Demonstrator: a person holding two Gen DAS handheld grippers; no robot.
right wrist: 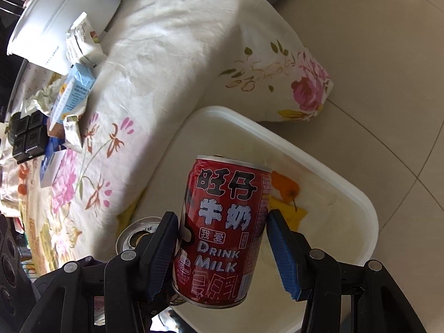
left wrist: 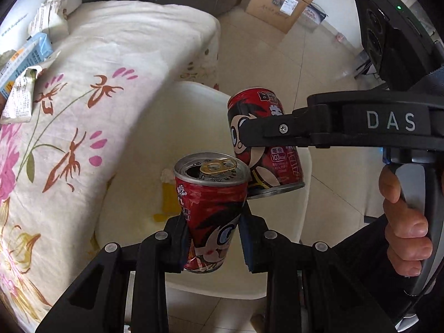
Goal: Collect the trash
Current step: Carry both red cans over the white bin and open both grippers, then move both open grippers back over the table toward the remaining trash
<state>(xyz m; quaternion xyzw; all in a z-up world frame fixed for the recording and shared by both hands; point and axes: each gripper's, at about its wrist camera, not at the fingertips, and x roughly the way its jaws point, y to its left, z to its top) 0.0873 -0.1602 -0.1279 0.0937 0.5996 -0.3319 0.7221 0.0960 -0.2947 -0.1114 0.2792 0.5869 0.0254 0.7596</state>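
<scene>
My left gripper (left wrist: 213, 238) is shut on an opened red milk can (left wrist: 212, 211), held upright above a white plastic bin (left wrist: 138, 149). My right gripper (right wrist: 222, 247) is shut on a second red milk can (right wrist: 222, 227), also over the bin (right wrist: 327, 172). In the left wrist view the right gripper (left wrist: 244, 136) holds its can (left wrist: 266, 144) tilted, just behind the left can. The top of the left can (right wrist: 138, 236) shows at the lower left of the right wrist view. Yellow and orange scraps (right wrist: 288, 197) lie in the bin.
A table with a floral cloth (left wrist: 69, 138) stands left of the bin. Cartons and wrappers (right wrist: 72, 94), a dark chocolate bar (right wrist: 27, 136) and a white pot (right wrist: 55, 14) lie on it. Cardboard boxes (left wrist: 280, 2) stand on the tiled floor beyond.
</scene>
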